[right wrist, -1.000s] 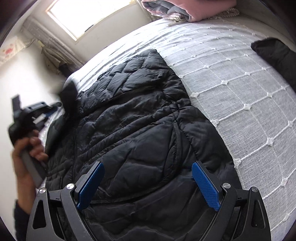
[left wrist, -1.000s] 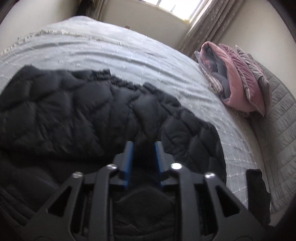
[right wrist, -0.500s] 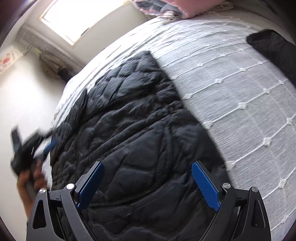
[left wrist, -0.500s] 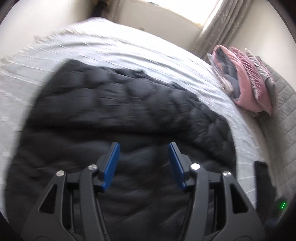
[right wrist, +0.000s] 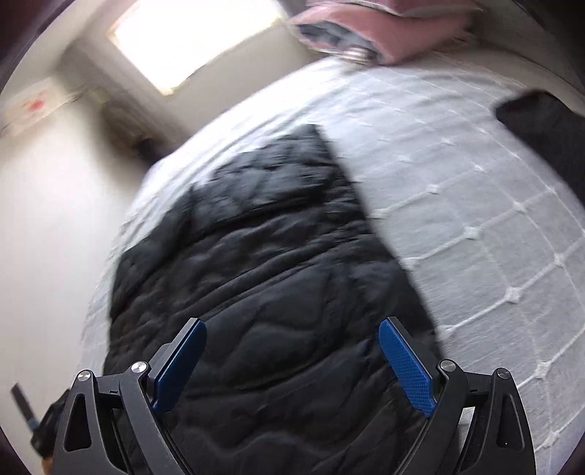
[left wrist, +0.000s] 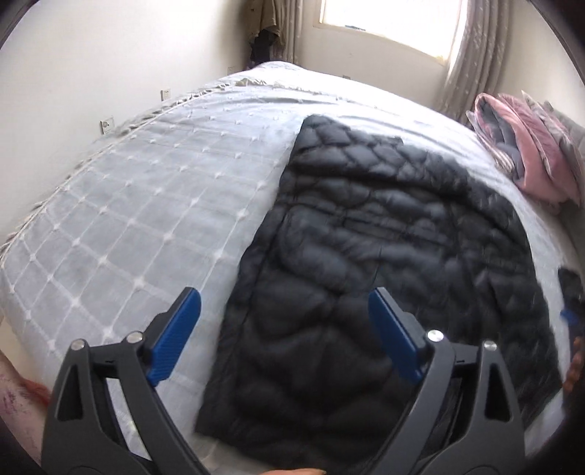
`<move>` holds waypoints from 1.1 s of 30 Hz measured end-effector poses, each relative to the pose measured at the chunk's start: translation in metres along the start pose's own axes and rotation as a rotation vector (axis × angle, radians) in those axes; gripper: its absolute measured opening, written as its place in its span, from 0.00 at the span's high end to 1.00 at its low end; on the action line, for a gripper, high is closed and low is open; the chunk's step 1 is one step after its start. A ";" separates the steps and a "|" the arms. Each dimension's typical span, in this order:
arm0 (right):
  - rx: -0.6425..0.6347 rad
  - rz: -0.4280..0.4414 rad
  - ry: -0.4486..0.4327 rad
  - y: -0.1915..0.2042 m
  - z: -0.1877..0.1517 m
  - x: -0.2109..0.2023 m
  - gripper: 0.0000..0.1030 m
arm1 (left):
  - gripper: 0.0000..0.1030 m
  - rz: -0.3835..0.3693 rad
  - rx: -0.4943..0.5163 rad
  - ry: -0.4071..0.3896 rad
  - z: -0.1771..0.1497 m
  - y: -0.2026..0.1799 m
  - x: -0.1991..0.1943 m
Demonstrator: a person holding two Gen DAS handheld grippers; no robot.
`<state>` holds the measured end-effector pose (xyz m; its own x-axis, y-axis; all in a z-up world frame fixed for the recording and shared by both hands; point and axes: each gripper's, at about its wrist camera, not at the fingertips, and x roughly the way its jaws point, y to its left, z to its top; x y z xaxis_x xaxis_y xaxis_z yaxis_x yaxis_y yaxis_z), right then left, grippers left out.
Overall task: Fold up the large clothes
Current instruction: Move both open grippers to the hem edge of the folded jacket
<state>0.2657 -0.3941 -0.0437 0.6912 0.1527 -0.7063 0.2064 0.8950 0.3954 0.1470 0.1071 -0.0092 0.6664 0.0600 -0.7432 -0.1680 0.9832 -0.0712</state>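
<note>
A black quilted puffer jacket (left wrist: 384, 263) lies folded into a long strip on the grey bedspread (left wrist: 153, 204). It also shows in the right wrist view (right wrist: 278, 263), blurred by motion. My left gripper (left wrist: 285, 329) is open and empty, held above the jacket's near left edge. My right gripper (right wrist: 292, 361) is open and empty above the jacket's near end. The left gripper's body (right wrist: 40, 431) shows at the lower left of the right wrist view.
Folded pink and grey bedding (left wrist: 530, 153) lies at the bed's far right; it also shows in the right wrist view (right wrist: 373, 29). A small dark garment (right wrist: 541, 120) lies on the bedspread right of the jacket. A window (left wrist: 387, 25) with curtains stands behind the bed.
My left gripper was shut on the jacket a second ago; it has let go, opened wide and pulled back to the left. The jacket now lies flatter. My right gripper stayed open and shifted.
</note>
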 end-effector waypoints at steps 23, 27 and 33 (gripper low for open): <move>0.239 -0.154 0.071 -0.091 -0.124 -0.086 0.11 | 0.31 -0.164 -0.306 0.229 -0.076 0.109 0.024; 0.299 -0.067 0.100 -0.094 -0.125 -0.076 0.29 | 0.32 -0.224 -0.379 0.239 -0.077 0.116 0.027; 0.363 0.038 0.091 -0.098 -0.123 -0.062 0.45 | 0.31 -0.287 -0.357 0.260 -0.078 0.104 0.033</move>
<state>0.1172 -0.4399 -0.1116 0.6422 0.2346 -0.7297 0.4246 0.6837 0.5935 0.0950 0.1974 -0.0930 0.5276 -0.2924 -0.7976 -0.2727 0.8309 -0.4850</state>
